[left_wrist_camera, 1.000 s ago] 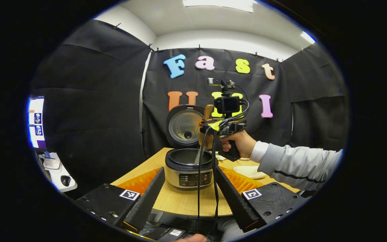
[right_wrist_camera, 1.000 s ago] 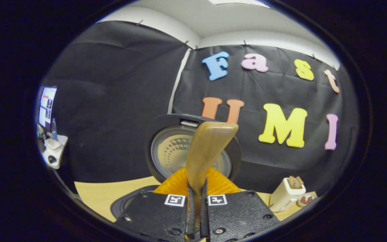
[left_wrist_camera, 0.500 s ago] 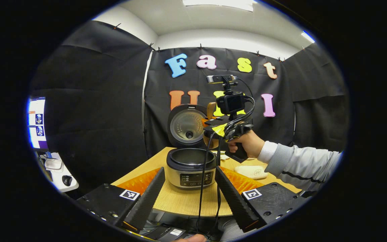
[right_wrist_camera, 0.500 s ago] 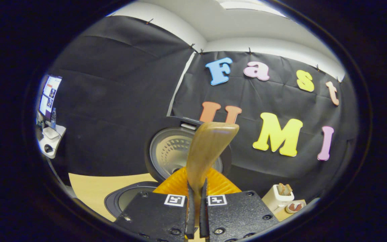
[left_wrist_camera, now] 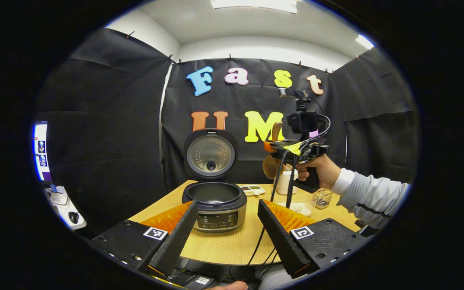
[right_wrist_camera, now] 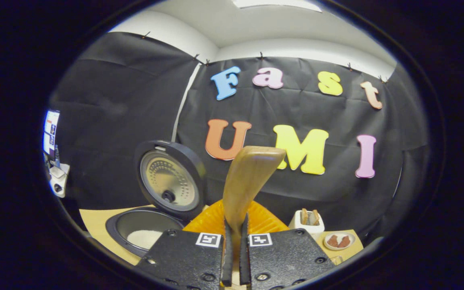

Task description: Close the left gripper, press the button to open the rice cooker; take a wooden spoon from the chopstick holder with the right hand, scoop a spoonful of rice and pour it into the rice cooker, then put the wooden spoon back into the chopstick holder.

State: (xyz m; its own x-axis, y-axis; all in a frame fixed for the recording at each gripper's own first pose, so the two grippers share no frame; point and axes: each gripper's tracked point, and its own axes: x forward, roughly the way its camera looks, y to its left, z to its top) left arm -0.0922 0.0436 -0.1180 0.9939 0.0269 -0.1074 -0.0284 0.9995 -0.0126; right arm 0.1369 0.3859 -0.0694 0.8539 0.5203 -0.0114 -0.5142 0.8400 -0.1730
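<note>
Black-and-steel rice cooker (left_wrist_camera: 218, 201): lid raised, white rice (right_wrist_camera: 145, 238) in the pot. Tan wooden spoon (right_wrist_camera: 248, 181): clamped in right gripper (right_wrist_camera: 234, 257), held beside cooker. Left gripper (left_wrist_camera: 226, 225): spread, empty. Remaining, by judgement: return spoon to wire chopstick holder (left_wrist_camera: 322, 198).

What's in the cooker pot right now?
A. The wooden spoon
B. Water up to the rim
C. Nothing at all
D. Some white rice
D: in the right gripper view a patch of white rice lies at the bottom of the open cooker, while the spoon is held up between the right gripper's fingers.
</note>
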